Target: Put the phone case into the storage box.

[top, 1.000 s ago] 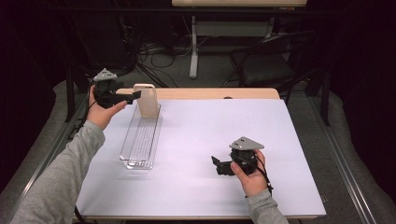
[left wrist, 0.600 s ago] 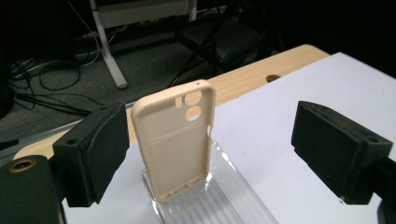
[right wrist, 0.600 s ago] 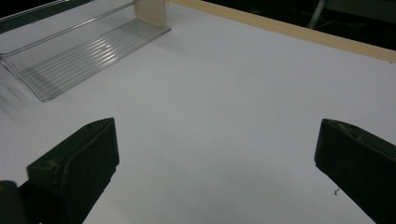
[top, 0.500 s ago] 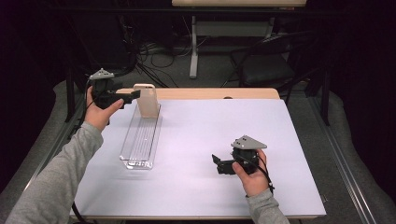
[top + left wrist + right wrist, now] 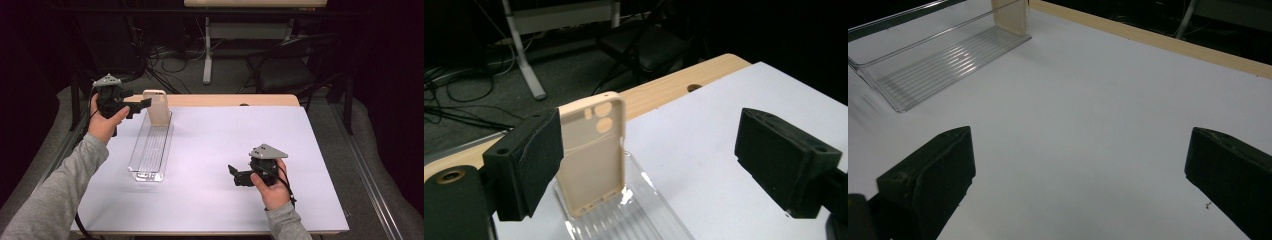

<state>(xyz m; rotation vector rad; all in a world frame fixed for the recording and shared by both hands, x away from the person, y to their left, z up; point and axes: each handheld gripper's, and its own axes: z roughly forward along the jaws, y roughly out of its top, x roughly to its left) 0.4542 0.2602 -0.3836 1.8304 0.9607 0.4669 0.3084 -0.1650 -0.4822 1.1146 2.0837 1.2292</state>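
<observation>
A beige phone case [image 5: 157,107] stands upright in the far end of a long clear plastic tray [image 5: 150,150] on the left of the white tabletop. My left gripper [image 5: 140,107] hovers just left of the case, jaws pointing at it, open. In the left gripper view the case [image 5: 594,155] stands in the tray [image 5: 644,220] just beyond the left jaw, not pinched, and the left gripper [image 5: 649,165] has its jaws wide apart. My right gripper [image 5: 235,175] rests at the front right, open, nothing between its jaws [image 5: 1078,175]. The tray [image 5: 943,60] and case [image 5: 1010,15] lie far off.
A strip of bare wood [image 5: 225,100] runs along the table's far edge. Beyond it, on the floor, stand a dark chair [image 5: 285,70], a desk leg [image 5: 207,55] and loose cables [image 5: 165,55]. The white surface [image 5: 225,140] stretches between tray and right gripper.
My left gripper has edged slightly to the left, away from the case. The case, the tray and the right gripper stay where they were.
</observation>
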